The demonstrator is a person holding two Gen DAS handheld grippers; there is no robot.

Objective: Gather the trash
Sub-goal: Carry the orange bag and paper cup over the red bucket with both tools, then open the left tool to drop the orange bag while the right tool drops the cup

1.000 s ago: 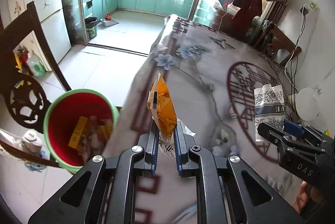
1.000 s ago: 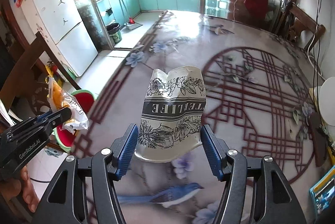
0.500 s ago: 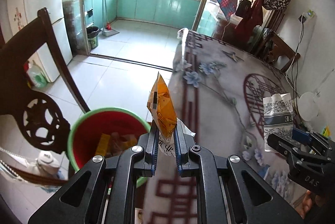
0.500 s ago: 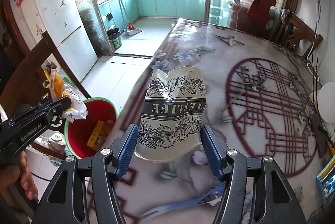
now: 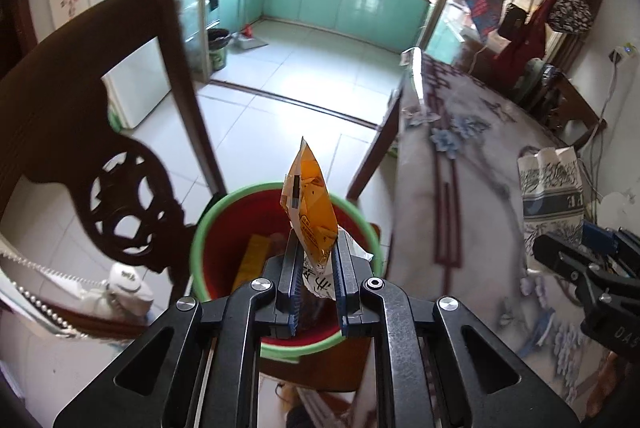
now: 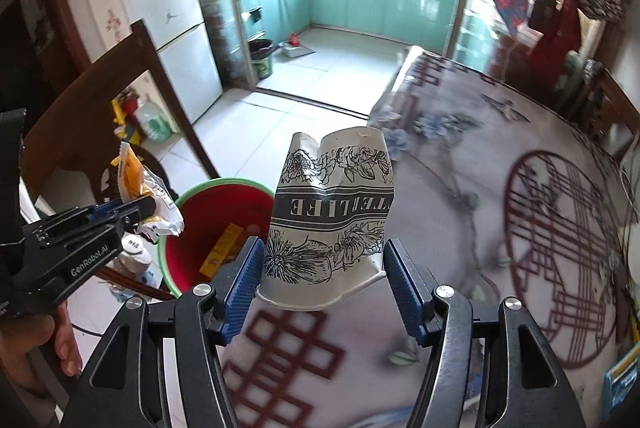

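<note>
The left gripper [image 5: 316,268] is clamped on an orange snack wrapper [image 5: 312,208] directly above the red bin [image 5: 224,228] (ready to drop); the right gripper [image 6: 320,268] grasps a crumpled paper cup [image 6: 332,212] just beside the bin, over the table [image 6: 460,228].

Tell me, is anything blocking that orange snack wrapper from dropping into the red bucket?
Nothing visible does. The left gripper holds the orange wrapper directly over the open red bucket, which has no lid and only a few scraps inside. The dark chair stands beside it, not across.
</note>
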